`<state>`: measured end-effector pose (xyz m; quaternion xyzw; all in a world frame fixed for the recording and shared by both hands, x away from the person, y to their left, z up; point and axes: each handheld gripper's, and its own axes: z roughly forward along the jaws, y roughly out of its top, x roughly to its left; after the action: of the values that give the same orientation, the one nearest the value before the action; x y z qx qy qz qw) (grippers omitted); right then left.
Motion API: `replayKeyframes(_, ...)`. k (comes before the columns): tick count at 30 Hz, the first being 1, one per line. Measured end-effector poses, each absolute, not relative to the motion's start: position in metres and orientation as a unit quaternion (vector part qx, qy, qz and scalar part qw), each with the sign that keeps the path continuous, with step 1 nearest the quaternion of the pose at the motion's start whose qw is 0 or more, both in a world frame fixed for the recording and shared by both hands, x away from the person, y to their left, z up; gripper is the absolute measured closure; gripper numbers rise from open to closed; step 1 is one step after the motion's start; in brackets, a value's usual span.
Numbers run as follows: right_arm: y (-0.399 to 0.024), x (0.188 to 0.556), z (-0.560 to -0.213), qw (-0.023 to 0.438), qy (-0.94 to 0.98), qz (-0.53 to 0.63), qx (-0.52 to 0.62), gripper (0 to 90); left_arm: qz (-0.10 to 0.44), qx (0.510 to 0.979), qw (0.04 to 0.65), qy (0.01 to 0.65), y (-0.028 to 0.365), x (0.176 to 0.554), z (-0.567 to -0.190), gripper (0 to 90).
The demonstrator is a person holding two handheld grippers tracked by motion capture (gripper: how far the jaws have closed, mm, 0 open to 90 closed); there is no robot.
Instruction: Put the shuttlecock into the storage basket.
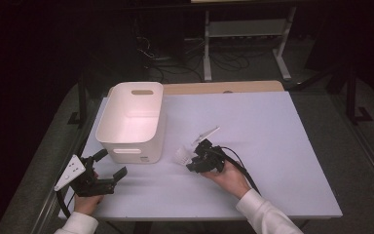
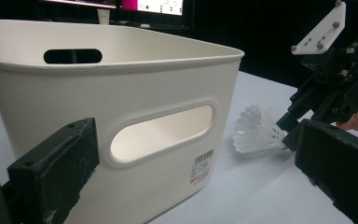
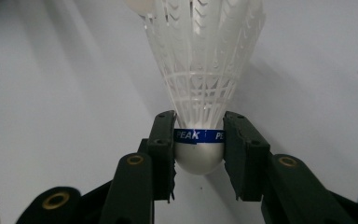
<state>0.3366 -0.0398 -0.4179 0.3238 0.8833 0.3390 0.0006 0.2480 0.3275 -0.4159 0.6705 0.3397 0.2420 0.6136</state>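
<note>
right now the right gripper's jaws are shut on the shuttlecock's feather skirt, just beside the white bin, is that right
Not quite. The right gripper has its jaws shut on the shuttlecock at its rounded cork base, at the blue band, not on the feather skirt, which fans out free beyond the jaws. The right gripper view shows this. The rest holds: in the high view the shuttlecock sits just beside the white bin.

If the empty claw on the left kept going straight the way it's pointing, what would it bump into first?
Most likely the white tub: in the left gripper view the left claw, open and empty, faces its near wall with the handle slot. The shuttlecock lies off to one side.
</note>
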Motion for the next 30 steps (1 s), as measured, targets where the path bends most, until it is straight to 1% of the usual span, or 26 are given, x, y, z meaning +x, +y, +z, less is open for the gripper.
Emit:
replayKeyframes(2, -0.041, 0.336, -0.416, -0.004, 0.882, 0.341, 0.325, 63.9, 0.243, 0.671, 0.613, 0.339, 0.328, 0.248, -0.416, 0.0)
replayKeyframes(30, -0.044, 0.341, -0.383, 0.014, 0.880, 0.356, 0.313, 63.9, 0.243, 0.671, 0.613, 0.340, 0.328, 0.248, -0.416, 0.0)
